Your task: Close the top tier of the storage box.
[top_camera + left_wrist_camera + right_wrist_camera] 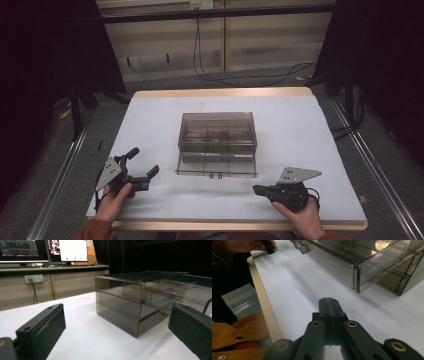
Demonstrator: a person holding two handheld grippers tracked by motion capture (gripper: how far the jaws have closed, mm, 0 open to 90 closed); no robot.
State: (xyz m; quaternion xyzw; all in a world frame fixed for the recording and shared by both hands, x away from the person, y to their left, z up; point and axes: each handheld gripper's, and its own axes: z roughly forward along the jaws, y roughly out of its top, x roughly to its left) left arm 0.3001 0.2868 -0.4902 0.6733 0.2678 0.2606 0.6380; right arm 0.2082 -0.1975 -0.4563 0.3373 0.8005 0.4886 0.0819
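Desk (pixel 150 120): white top with a pale wood rim, seen from above; dark curtains at both sides, grey floor and loose cables beyond the far edge.

Left claw (pixel 143 165): near the front-left corner of the desk, held in the person's left hand (pixel 116 197). Jaws spread wide and holding nothing. A grey 3-cornered plate (pixel 109 172) sits on top. In the left gripper view both black jaws stand far apart at the frame's sides, with the box between them farther off.

Box (pixel 217 144): smoky clear plastic, at the middle of the desk, well apart from both claws. It is divided into compartments; contents cannot be told. Its lower drawer (pixel 216 165) stands pulled out toward the person, with 2 small knobs (pixel 216 176) on its front. In the right gripper view the open drawer (pixel 352 255) shows its dividers.

Right claw (pixel 256 189): near the front-right of the desk, held in the person's right hand (pixel 300 214), pointing left. Jaws pressed together with nothing between them, as the right gripper view (pixel 329 301) shows plainly. A grey plate (pixel 297 174) sits on top.

Background, left gripper view: monitors (pixel 42 250) on a counter, and a wall socket (pixel 33 278) with a plugged cable.
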